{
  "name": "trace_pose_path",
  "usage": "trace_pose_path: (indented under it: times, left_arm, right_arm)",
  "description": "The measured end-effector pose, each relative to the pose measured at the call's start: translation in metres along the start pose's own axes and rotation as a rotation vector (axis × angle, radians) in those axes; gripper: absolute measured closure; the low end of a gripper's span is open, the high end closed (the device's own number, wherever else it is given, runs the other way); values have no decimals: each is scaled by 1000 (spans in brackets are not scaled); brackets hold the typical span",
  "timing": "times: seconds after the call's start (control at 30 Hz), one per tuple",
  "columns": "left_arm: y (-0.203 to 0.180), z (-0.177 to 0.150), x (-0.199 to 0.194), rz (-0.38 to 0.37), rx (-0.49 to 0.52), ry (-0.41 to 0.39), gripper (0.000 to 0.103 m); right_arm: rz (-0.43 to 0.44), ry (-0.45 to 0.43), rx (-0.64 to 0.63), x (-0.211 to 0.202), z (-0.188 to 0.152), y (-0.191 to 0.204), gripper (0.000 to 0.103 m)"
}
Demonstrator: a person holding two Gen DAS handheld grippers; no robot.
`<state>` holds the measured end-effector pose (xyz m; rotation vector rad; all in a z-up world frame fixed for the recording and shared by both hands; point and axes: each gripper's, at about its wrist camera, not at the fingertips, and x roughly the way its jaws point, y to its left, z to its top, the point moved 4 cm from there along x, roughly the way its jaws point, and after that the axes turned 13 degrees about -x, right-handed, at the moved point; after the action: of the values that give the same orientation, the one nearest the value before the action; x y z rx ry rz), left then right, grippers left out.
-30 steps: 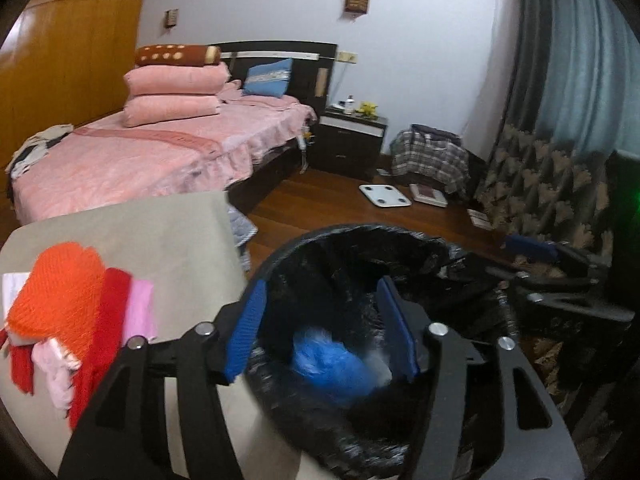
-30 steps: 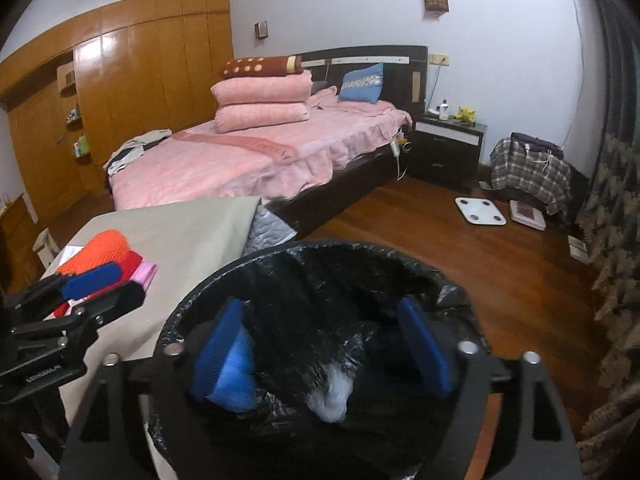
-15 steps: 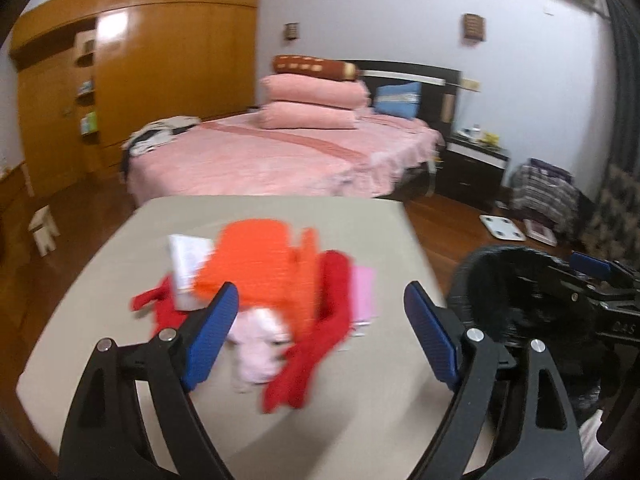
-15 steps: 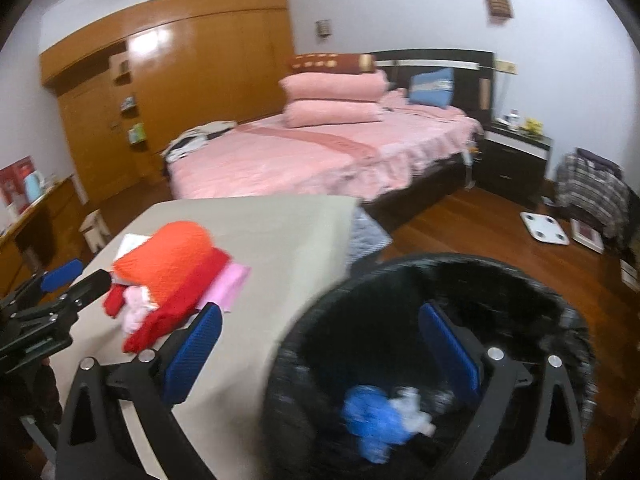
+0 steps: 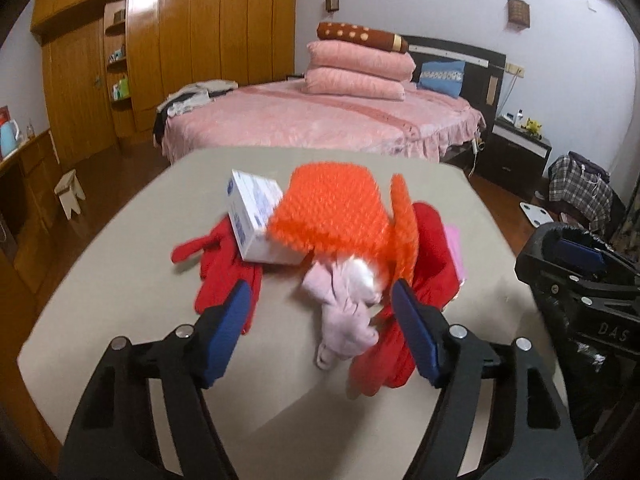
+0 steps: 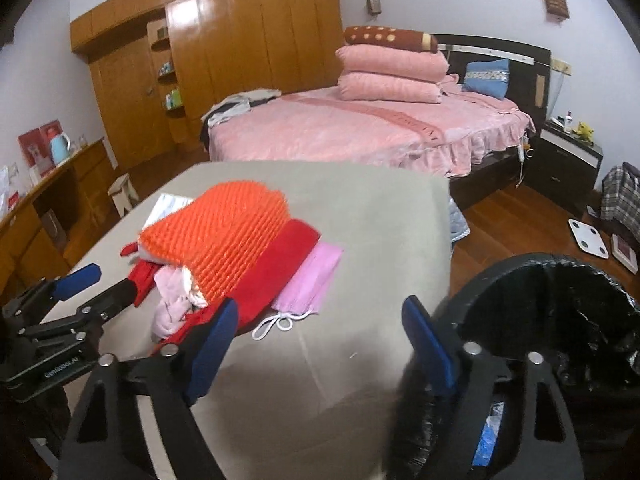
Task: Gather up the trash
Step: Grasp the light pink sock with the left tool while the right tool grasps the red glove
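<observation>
A pile lies on the beige table (image 5: 132,280): an orange knit cloth (image 5: 332,208), red gloves (image 5: 224,268), a pale pink glove (image 5: 344,304), a white-and-blue box (image 5: 252,212) and a pink face mask (image 6: 308,280). My left gripper (image 5: 324,332) is open and empty, just in front of the pink glove. My right gripper (image 6: 320,344) is open and empty over the table's near right part, close to the mask. A bin with a black bag (image 6: 560,320) stands at the table's right; something blue (image 6: 486,440) lies in it.
A pink bed (image 5: 320,124) with stacked pillows stands behind the table. A wooden wardrobe (image 5: 180,40) fills the left wall. A small stool (image 5: 70,192), a nightstand (image 5: 516,156) and a white scale (image 6: 588,240) are on the wooden floor.
Both grippers swung left from over the bin to the table. The left one has come close to the pile. Blue trash dropped from the right gripper into the bin.
</observation>
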<state>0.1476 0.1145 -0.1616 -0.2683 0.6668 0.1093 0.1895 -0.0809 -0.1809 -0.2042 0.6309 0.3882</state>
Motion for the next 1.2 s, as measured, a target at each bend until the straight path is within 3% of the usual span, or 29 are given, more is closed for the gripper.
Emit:
trace_pose_path:
  times: [0.13, 0.33, 0.53, 1.07, 1.2]
  left_arm:
    - [1, -6, 21, -3, -1, 51, 40]
    - [-1, -10, 47, 2, -3, 126, 41]
    - [-2, -17, 60, -37, 2, 201, 64]
    - [2, -2, 15, -49, -31, 79, 67]
    - [9, 1, 4, -42, -45, 57, 67]
  right_arm:
    - [8, 22, -6, 8, -4, 2, 31]
    - [13, 35, -11, 15, -5, -1, 32]
    - [24, 35, -23, 18, -4, 4, 32]
    - [40, 18, -16, 21, 11, 15, 32]
    - [49, 33, -15, 33, 14, 24, 37]
